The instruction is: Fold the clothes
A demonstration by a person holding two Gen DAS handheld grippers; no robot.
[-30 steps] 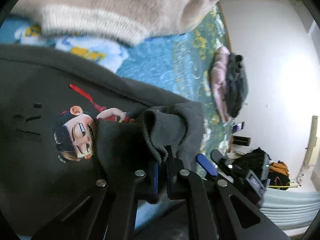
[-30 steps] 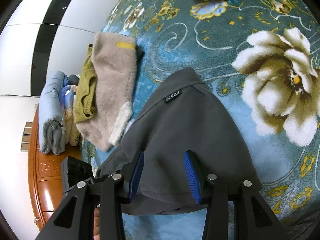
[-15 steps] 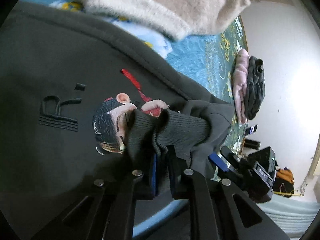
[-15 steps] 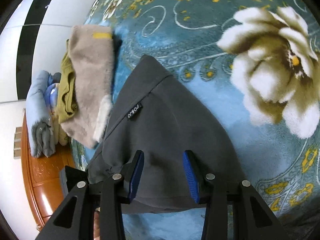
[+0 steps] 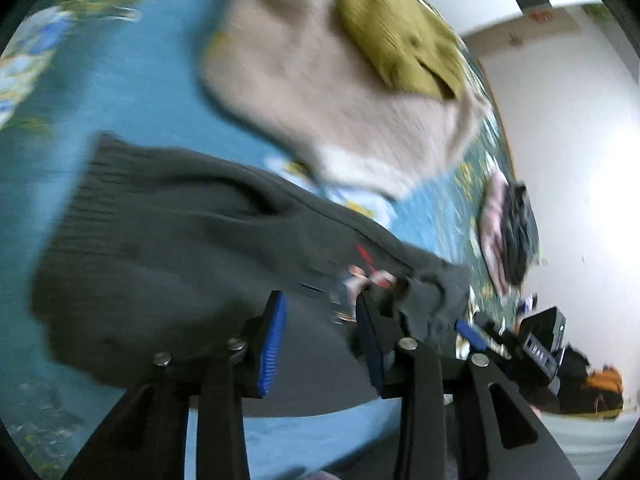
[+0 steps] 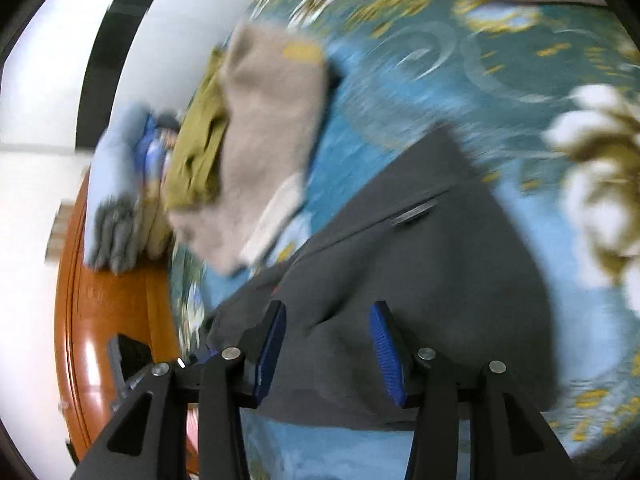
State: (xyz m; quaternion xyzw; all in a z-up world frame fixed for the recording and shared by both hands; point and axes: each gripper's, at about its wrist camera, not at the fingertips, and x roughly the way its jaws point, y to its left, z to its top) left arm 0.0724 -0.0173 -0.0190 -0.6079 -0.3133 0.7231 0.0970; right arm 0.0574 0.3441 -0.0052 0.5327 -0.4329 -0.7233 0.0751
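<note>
A dark grey sweatshirt (image 5: 168,248) with a cartoon print lies on the blue flowered bedspread (image 5: 132,92); it also shows in the right wrist view (image 6: 432,264). Its ribbed sleeve cuff (image 5: 436,300) lies folded onto the body over the print, free of my fingers. My left gripper (image 5: 320,340) is open and empty just above the sweatshirt. My right gripper (image 6: 328,344) is open and empty over the sweatshirt's near part. Both views are motion-blurred.
A beige fleece garment (image 5: 332,96) with an olive knit piece (image 5: 400,28) on it lies beyond the sweatshirt. A pink and dark grey folded pile (image 5: 508,232) sits further right. Folded bedding (image 6: 120,192) rests by the wooden bed frame (image 6: 108,312).
My left gripper has let go of the sleeve cuff, opened and pulled back. The cuff stays on the sweatshirt's body. My right gripper stays open and has shifted.
</note>
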